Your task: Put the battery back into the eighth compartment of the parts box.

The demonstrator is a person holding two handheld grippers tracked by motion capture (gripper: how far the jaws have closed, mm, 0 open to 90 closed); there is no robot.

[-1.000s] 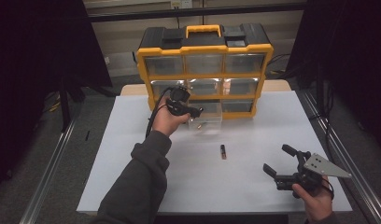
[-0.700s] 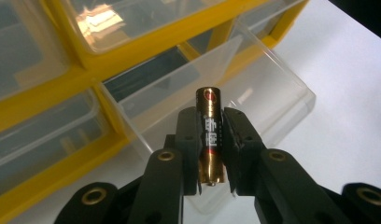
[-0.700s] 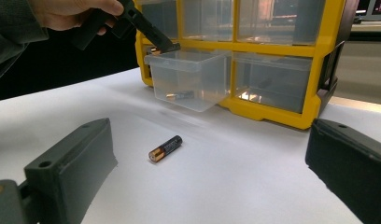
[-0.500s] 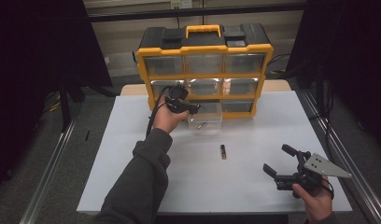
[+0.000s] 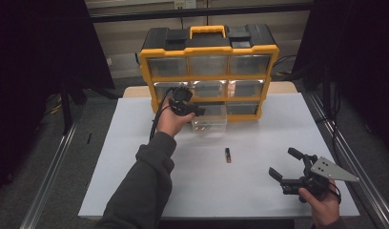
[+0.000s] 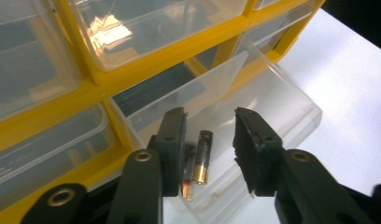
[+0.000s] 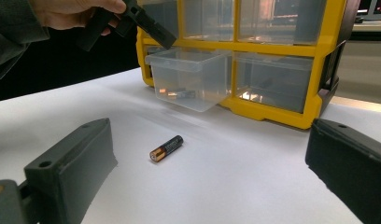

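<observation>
The battery in the pulled-out clear drawer lies on the drawer floor, directly beyond the gap of the left gripper, whose jaws have just been opening and now stand apart with nothing pinched; the pads do not press on the battery. In the left gripper view, this battery runs lengthwise between the two jaws, with a second copper-tipped cell partly hidden behind the left jaw. In the high view, the left gripper hovers over the near left part of the same drawer, held by the left hand, and the drawer contents appear only as small dark marks. The drawer projects from the bottom row of the yellow organizer, which stands at the far edge of the white surface. A further battery lies loose on the surface, well apart from the drawer and between the two grippers. The right gripper view shows this loose battery more plainly: black body, copper end toward the camera, lying at an angle between the jaws of the right gripper but farther off, untouched. Those jaws are spread wide and hold nothing. The right gripper view also shows the drawer from the front, with the left gripper's jaw tip just above its rim. In the high view the right gripper rests low near the near right corner of the surface.
</observation>
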